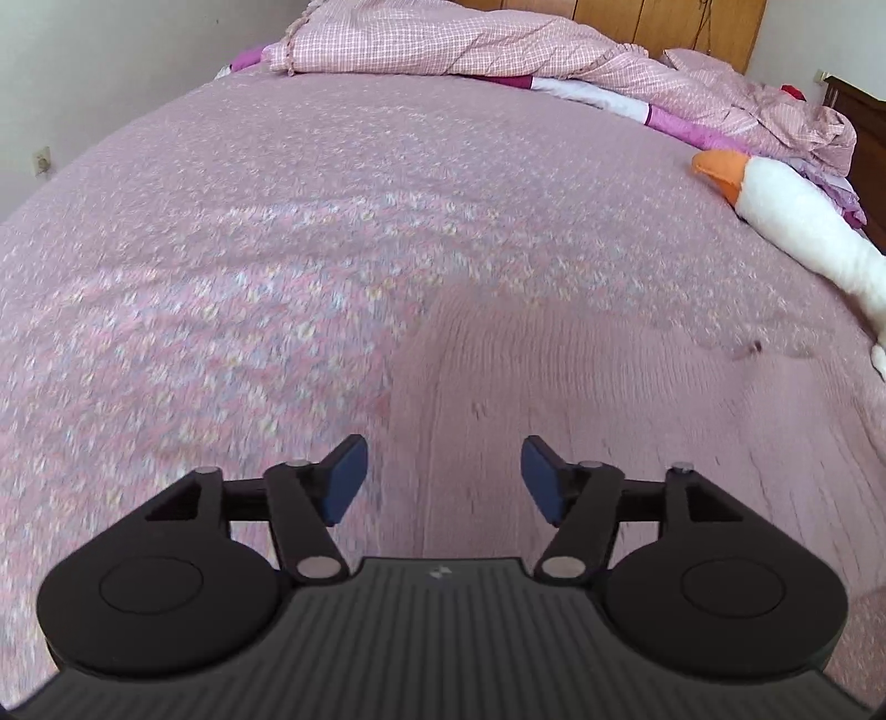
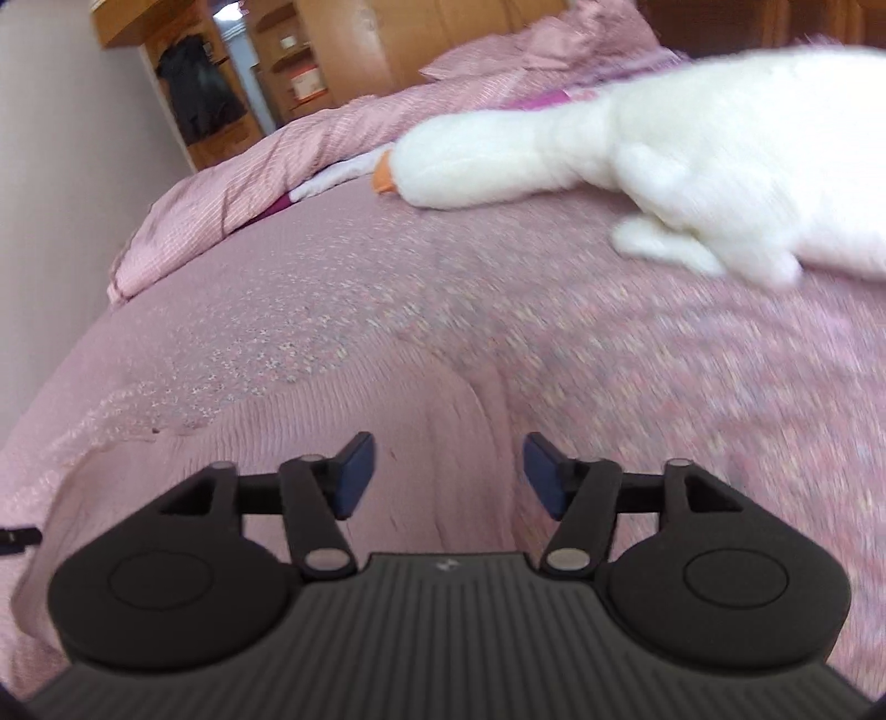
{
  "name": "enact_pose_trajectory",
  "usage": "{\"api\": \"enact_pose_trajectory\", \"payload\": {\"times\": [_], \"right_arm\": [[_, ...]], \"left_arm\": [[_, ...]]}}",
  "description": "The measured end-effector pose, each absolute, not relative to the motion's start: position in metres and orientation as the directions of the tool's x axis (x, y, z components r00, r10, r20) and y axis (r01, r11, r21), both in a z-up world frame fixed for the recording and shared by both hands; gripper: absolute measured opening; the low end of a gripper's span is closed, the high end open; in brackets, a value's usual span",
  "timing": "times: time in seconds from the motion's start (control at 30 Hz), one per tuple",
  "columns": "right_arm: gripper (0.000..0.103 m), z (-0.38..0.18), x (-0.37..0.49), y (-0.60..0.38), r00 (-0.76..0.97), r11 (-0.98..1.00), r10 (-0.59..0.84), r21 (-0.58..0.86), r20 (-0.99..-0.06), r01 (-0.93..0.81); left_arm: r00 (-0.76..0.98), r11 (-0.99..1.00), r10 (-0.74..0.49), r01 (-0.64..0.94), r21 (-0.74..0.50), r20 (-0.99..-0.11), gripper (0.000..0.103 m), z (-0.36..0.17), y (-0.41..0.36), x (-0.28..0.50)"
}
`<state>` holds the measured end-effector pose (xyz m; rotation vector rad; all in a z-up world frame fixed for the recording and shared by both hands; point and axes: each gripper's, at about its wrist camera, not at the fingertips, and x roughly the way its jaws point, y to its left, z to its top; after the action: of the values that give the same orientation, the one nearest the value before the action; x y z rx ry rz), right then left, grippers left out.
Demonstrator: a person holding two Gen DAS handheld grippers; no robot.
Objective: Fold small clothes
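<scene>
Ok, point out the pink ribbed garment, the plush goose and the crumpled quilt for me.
garment (image 1: 554, 387): left wrist view, its ribbed middle.
goose (image 2: 498, 160): right wrist view, its white head.
quilt (image 1: 443, 44): left wrist view, its checked top fold.

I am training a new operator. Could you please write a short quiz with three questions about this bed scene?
1. True or false: the left gripper is shut on cloth.
2. Which toy lies on the bed? A) bear B) plush goose C) ball
3. What lies under both grippers?

Key: 1. false, both it and the right gripper are open and hold nothing. 2. B. 3. The pink ribbed garment.
</scene>
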<state>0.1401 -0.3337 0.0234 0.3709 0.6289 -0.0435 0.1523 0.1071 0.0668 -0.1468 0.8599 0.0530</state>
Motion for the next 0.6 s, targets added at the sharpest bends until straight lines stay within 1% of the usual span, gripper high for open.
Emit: {"api": "enact_pose_trajectory", "payload": {"times": [0.2,0.27,0.4,0.5,0.6], "right_arm": [[0.066,0.004,0.116,-0.345,0.783,0.907,0.091,0.376,-0.615,0.190],[0.067,-0.003,0.113,-0.348,0.770,0.887,0.121,0.417,-0.626,0.199],[0.068,-0.010,0.106,-0.348,0.771,0.856,0.196,0.489,-0.606,0.166],[0.068,-0.014,0.105,-0.346,0.761,0.813,0.292,0.569,-0.579,0.121],[0.068,-0.019,0.101,-0.340,0.775,0.805,0.292,0.581,-0.561,0.117]], "left_arm": [[0.629,0.987,-0.035,-0.098,-0.124,-0.777,0.074,0.066,0.099,0.121],[0.624,0.988,-0.035,-0.093,-0.119,-0.781,0.075,0.065,0.095,0.113],[0.613,0.989,-0.029,-0.100,-0.113,-0.790,0.076,0.063,0.091,0.103],[0.604,0.990,-0.015,-0.101,-0.095,-0.797,0.076,0.063,0.089,0.098],[0.595,0.989,-0.005,-0.116,-0.093,-0.804,0.076,0.063,0.089,0.097]]}}
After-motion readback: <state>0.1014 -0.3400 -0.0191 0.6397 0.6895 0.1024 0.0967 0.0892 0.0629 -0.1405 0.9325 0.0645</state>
